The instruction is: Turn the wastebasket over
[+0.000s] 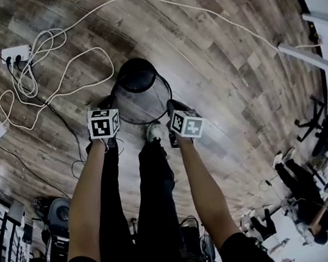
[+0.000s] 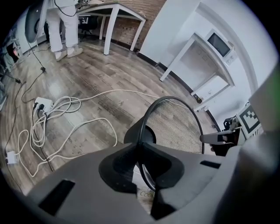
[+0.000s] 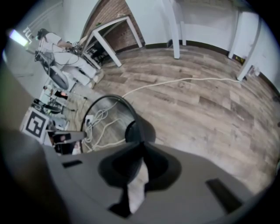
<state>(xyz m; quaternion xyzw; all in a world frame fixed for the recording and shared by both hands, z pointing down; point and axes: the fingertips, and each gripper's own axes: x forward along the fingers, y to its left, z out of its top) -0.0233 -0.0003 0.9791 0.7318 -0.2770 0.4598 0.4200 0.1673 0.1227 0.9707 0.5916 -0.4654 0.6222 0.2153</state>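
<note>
The black mesh wastebasket [image 1: 141,97] is on the wooden floor in front of my feet, its round rim toward me and its solid base [image 1: 136,75] farther away. My left gripper [image 1: 107,104] is shut on the rim's left side, and my right gripper [image 1: 171,107] is shut on its right side. In the left gripper view the jaws [image 2: 140,148] pinch the thin rim of the wastebasket [image 2: 175,127], with the right gripper [image 2: 227,138] across the ring. In the right gripper view the jaws [image 3: 141,146] clamp the rim of the wastebasket [image 3: 131,114]. I cannot tell whether the basket touches the floor.
White cables [image 1: 49,71] and a power strip [image 1: 16,54] lie on the floor left of the basket, and a long white cable [image 1: 207,15] runs right to white table legs [image 1: 312,51]. My shoe [image 1: 154,132] is just behind the basket. People sit at right [image 1: 308,181].
</note>
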